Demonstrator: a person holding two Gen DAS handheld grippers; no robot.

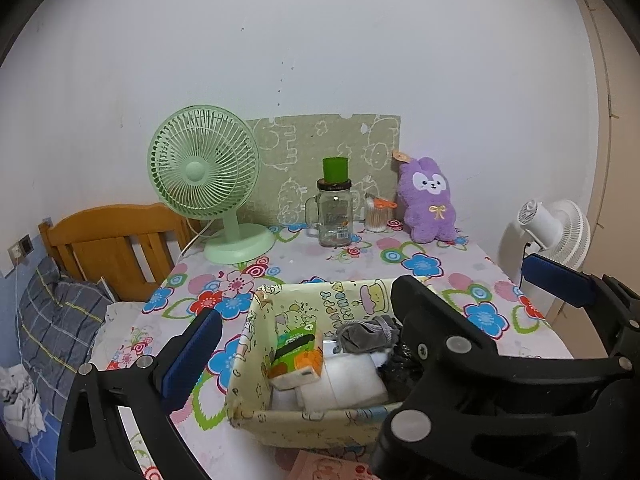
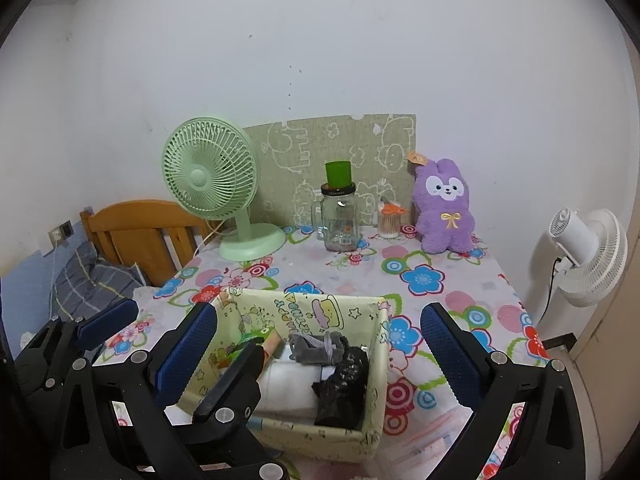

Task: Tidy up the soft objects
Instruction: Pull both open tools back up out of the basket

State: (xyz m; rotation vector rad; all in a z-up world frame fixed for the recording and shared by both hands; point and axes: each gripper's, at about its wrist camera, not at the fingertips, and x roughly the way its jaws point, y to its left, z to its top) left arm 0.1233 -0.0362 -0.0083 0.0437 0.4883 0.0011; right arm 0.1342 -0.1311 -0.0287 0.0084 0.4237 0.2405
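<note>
Storage box (image 2: 376,364) at lower centre of frame, holding gray cloth (image 2: 316,346) and tissue pack (image 1: 298,356). Left gripper (image 1: 304,344) and right gripper (image 2: 320,344) hover with jaws spread, empty. Purple plush (image 2: 444,208), upper right, probably next: approach level, pinch its body gently.

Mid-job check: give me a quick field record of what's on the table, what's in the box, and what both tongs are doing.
box: yellow fabric storage box, near table edge
in box: grey socks, black bag, white folded item, green tissue pack
soft item outside box: purple plush bunny, upright at the back right
other items: green fan, glass jar, cotton swab jar
left tongs: open, empty, over the box
right tongs: open, empty, straddling the box
</note>
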